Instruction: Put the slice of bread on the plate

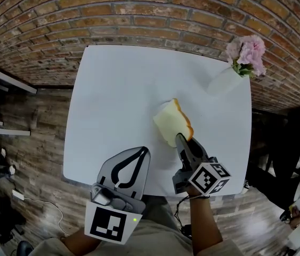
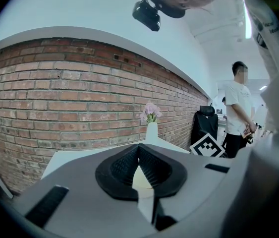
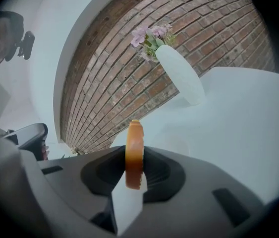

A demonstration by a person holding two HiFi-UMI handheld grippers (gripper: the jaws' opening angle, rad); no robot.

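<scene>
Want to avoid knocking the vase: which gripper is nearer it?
Right: the right gripper, holding the bread slice, is below-left of the vase; the left gripper lies farther, at the table edge.

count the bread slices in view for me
1. The bread slice is gripped edge-on in the right gripper, over the middle of the white table. No other shows.

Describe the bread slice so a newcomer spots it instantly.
On the white table before the brick wall, look right of centre, at the tips of the right gripper. The slice of bread clamped there is the only pale yellow, brown-crusted thing; the white vase of pink flowers stands apart at the far corner.
</scene>
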